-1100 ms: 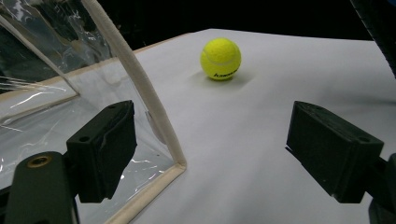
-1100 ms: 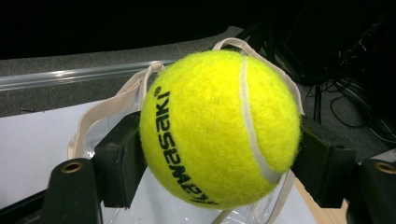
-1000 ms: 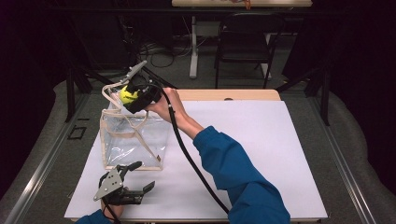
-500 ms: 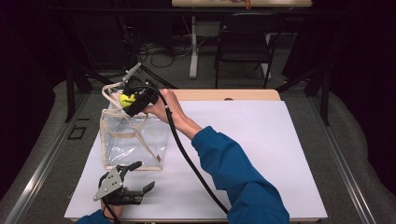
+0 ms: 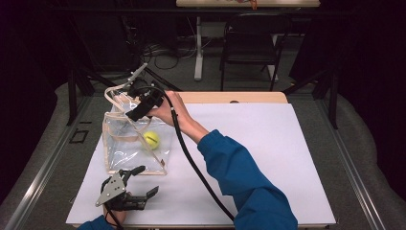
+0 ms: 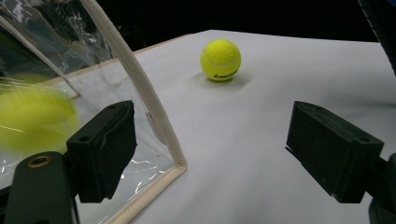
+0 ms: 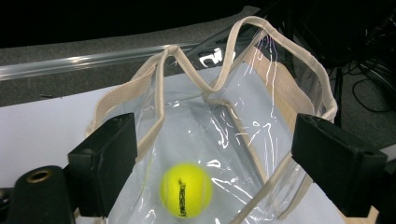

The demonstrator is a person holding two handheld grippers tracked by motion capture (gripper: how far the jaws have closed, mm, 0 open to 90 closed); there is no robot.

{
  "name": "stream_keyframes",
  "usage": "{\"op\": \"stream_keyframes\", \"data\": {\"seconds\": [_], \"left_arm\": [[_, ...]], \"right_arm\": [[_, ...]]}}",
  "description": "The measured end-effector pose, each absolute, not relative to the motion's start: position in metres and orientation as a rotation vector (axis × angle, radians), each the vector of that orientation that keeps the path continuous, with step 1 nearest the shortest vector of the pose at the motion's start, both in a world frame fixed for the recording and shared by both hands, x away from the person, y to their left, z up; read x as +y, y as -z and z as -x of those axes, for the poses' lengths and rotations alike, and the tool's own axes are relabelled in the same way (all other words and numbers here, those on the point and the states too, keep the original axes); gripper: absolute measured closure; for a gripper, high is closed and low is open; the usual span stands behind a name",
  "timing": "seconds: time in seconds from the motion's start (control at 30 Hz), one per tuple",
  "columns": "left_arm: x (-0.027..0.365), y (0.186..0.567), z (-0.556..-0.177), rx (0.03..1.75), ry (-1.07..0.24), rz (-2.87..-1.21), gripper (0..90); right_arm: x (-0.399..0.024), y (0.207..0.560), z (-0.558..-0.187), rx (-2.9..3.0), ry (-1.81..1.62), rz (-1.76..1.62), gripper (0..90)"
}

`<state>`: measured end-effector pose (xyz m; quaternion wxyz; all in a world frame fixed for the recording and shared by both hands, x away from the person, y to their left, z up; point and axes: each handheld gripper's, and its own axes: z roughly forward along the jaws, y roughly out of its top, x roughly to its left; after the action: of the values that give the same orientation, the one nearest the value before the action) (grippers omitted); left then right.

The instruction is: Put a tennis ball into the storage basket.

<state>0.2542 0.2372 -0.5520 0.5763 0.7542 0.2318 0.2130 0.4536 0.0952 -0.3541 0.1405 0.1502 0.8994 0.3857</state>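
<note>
The right gripper (image 5: 139, 109) is held over the mouth of the clear bag (image 5: 125, 152), and its jaws are now spread with nothing between them; they have just been opening. A second ago a yellow tennis ball was pinched in them above the bag; that ball (image 5: 152, 139) is now seen inside the bag, below the jaws at about 5 o'clock from the gripper in the high view. In the right gripper view the ball (image 7: 185, 189) lies under the spread jaws, behind the clear plastic and within the cream-trimmed rim (image 7: 243, 60) of the bag. The drop is therefore judged to be done for this ball.

The left gripper (image 5: 136, 186) rests low on the white table (image 5: 287, 158), at 6 o'clock from the bag, with its jaws standing wide and empty. In the left gripper view a blurred yellow shape (image 6: 35, 116) is seen through the bag wall at 9 o'clock, judged to be the dropped ball in motion. A second tennis ball (image 6: 220, 59) sits on the table at 12 o'clock, well apart from the bag, and is judged to be the next one to be bagged.

Black lettering is printed on both balls, too small to be read with confidence.
</note>
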Motion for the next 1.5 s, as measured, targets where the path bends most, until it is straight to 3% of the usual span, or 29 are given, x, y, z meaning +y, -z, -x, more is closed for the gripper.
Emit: {"op": "stream_keyframes", "data": {"seconds": [0.4,1.5], "left_arm": [[0.237,0.552,-0.255,0.542,-0.496,-1.775,15.8],[0.235,0.553,-0.255,0.539,-0.5,-1.777,15.8]], "right_arm": [[0.063,0.349,-0.445,2.653,-1.187,-0.442,2.2],[-0.026,0.374,-0.421,2.605,-1.201,-0.548,1.3]]}}
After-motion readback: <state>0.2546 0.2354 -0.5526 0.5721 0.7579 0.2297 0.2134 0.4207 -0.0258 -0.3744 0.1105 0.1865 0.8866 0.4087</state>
